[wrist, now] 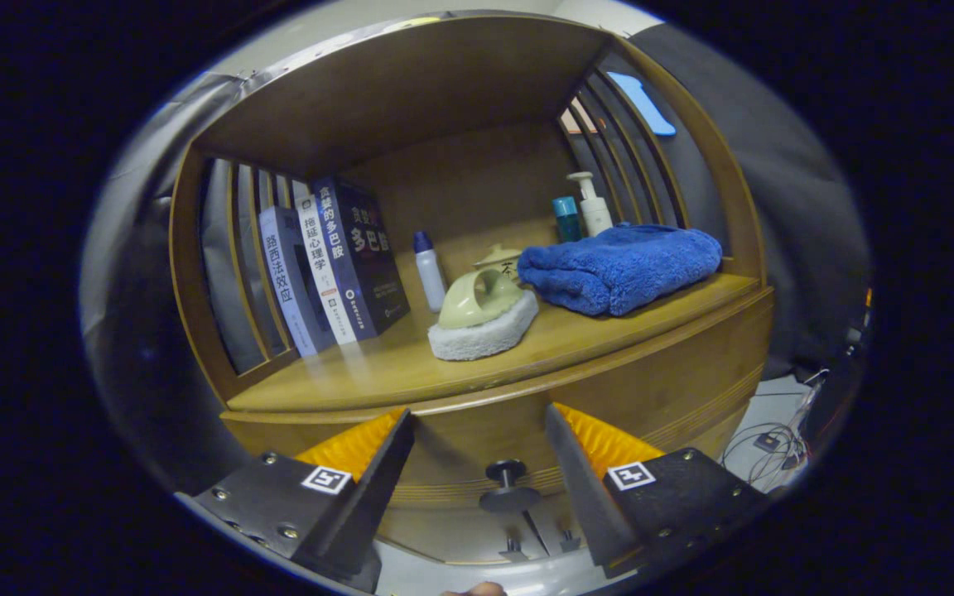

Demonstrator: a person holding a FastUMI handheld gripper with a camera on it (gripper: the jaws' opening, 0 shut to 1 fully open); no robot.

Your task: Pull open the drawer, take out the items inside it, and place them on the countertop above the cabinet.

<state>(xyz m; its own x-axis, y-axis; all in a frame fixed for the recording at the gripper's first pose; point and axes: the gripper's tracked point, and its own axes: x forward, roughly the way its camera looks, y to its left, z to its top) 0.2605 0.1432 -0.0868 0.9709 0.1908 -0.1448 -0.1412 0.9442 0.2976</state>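
**Fingers spread before the drawer knob**

Gripper [477, 422] held low in front of the wooden cabinet [676, 364], fingers set wide apart and clamped on nothing. Dark round knob [508, 473] of the drawer [477, 451] seen between the fingers, slightly ahead of them and lower than their tips, untouched by either one. Drawer front flush with the cabinet body, closed; contents hidden. Two smaller knobs [513, 546] visible farther down on the lower cabinet front.

Above the drawer, the countertop [378, 368], a wooden shelf enclosed by slatted sides and a wooden top. On it, from left to right: three books [332, 265] standing upright and leaning against the left slats; a small white bottle with a blue cap [429, 273] just behind and to the right of the books; a pale green scrubber with a white pad [484, 314] near the front centre; a lidded ceramic jar [500, 258] partly hidden behind the scrubber; a folded blue towel [622, 266] lying to the right, touching or nearly touching the scrubber; a teal container [566, 218] and a white pump bottle [593, 207] standing together behind the towel, near the right slats.

Cables [775, 439] lying on the floor to the right of the cabinet.
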